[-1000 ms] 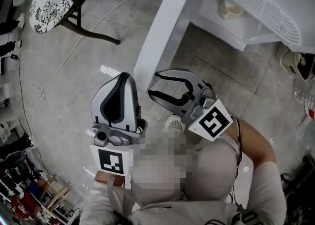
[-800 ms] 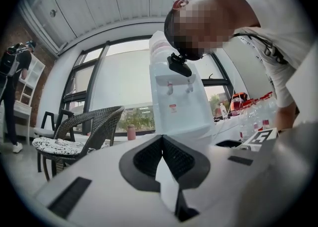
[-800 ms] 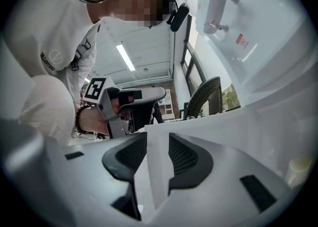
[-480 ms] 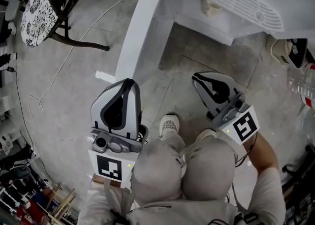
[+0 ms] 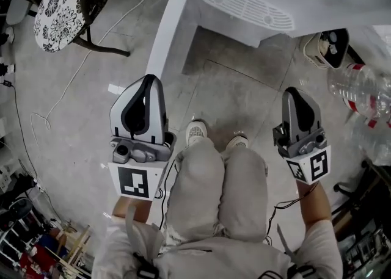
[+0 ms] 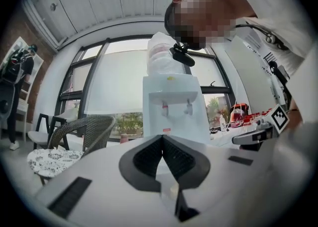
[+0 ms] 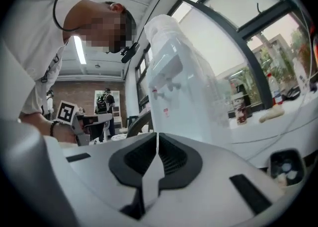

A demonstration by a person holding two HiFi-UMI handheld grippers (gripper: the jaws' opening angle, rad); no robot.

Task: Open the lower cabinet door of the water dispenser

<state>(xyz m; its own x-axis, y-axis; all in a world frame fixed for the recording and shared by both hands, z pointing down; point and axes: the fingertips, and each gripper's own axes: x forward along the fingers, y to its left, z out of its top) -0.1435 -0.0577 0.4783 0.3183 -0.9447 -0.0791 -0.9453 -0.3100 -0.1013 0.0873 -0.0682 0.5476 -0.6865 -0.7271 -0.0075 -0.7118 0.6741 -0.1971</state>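
My left claw and right claw are both pressed together, empty, above the grey tiled floor. The white plastic water dispenser stands at twelve o'clock, its white lower cabinet door swung open at eleven.

Two claws, one dispenser (bottles: maybe two).
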